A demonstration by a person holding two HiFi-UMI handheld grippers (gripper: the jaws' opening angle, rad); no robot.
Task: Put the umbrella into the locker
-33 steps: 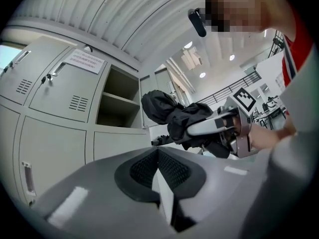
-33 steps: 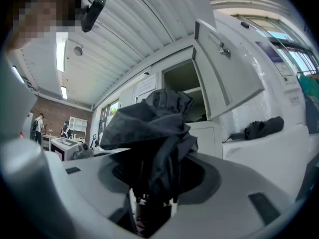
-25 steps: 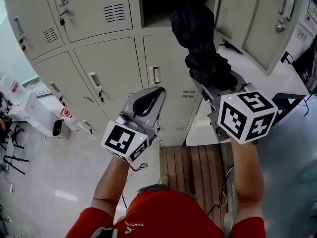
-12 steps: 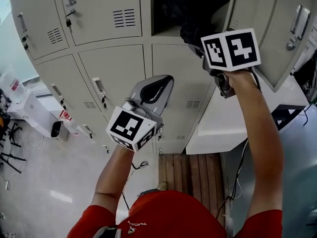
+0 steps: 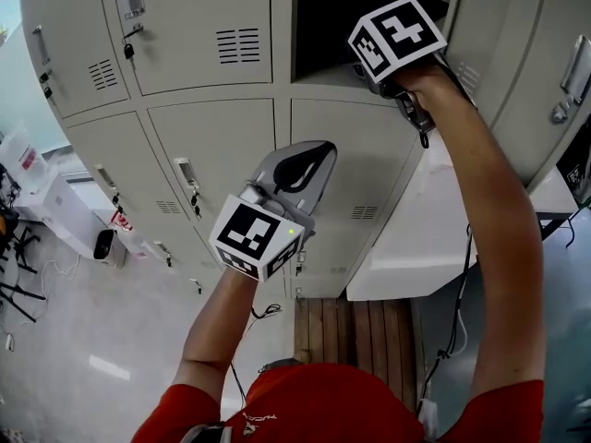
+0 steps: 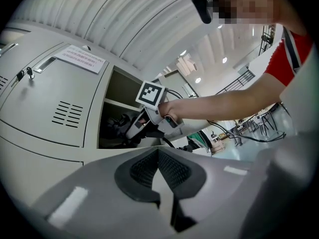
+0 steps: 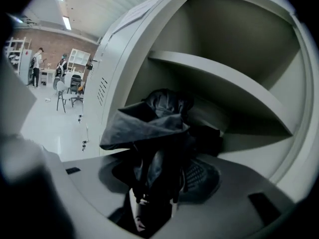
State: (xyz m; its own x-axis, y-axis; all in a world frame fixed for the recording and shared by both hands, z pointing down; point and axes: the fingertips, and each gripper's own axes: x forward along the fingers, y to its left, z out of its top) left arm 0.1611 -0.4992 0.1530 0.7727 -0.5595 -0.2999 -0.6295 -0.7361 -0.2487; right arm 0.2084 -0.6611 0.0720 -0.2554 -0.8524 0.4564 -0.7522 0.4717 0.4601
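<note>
The black folded umbrella [image 7: 158, 133] is clamped between the jaws of my right gripper [image 7: 159, 185], its crumpled fabric bunching up ahead of the pads. That gripper [image 5: 371, 70] reaches up into the open locker compartment [image 5: 325, 74]; in the head view the umbrella is lost in the dark opening. From the left gripper view the umbrella [image 6: 115, 126] sits just inside the compartment in front of the right gripper [image 6: 130, 129]. An inner shelf [image 7: 219, 81] crosses the compartment above the umbrella. My left gripper [image 5: 303, 166] hovers lower, before the closed doors, shut and holding nothing.
The compartment's door [image 5: 522, 72] hangs open at the right. Closed locker doors [image 5: 199, 26] fill the left and the row below. A white cabinet top [image 5: 416, 238] stands at lower right, wooden slats [image 5: 365, 326] on the floor. People [image 7: 36, 63] stand far off.
My right gripper has risen and pushed forward, carrying the umbrella from in front of the lockers into the open compartment. The left gripper has lifted a little.
</note>
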